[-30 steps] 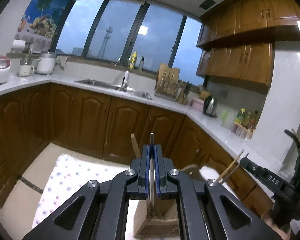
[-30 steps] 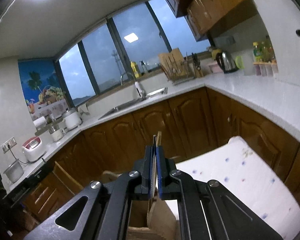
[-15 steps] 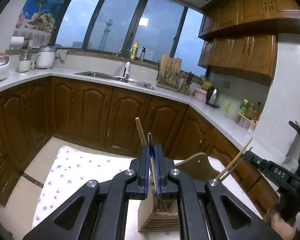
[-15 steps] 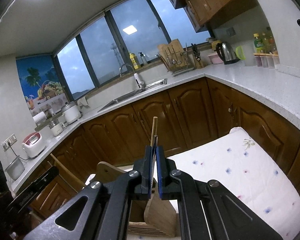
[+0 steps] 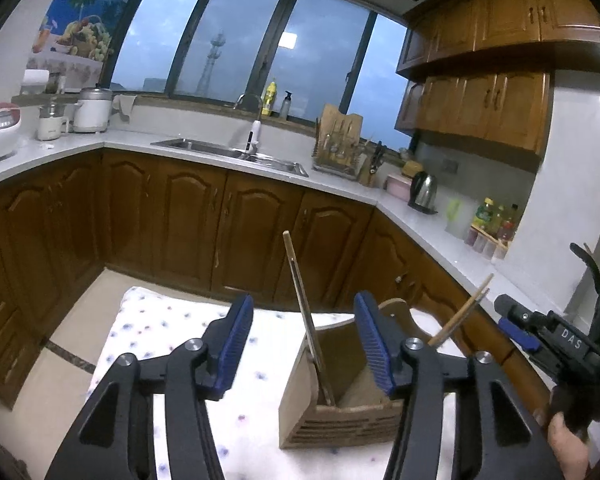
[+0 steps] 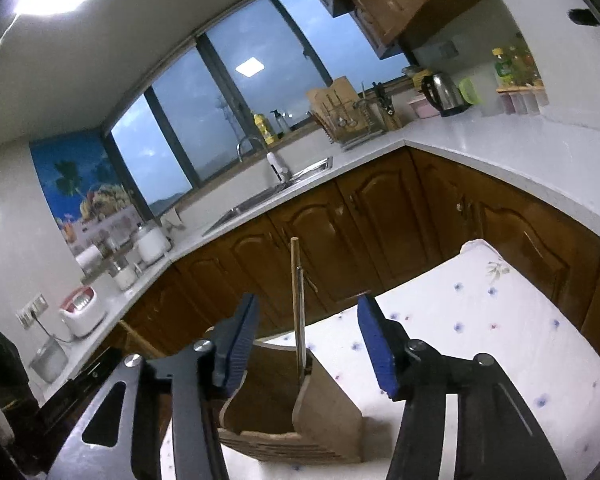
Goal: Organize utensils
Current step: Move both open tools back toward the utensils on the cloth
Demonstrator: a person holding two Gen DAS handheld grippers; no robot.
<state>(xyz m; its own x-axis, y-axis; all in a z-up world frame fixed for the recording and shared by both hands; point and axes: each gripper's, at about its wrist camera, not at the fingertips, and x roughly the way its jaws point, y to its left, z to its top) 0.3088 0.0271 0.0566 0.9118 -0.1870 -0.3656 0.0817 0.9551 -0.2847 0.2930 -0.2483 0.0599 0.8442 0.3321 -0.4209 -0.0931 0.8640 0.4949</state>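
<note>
Both tongs, left (image 5: 303, 342) and right (image 6: 307, 340), have just been opening wide, leaving chopsticks (image 5: 305, 312) standing free in the wooden holder (image 5: 336, 412).

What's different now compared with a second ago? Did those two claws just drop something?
Yes. Both have just opened. The left gripper let go of the utensils it pinched, and they now stand free in the wooden holder. The right gripper likewise released its sticks, which stand in the same holder. The holder stayed on the spotted cloth.
</note>
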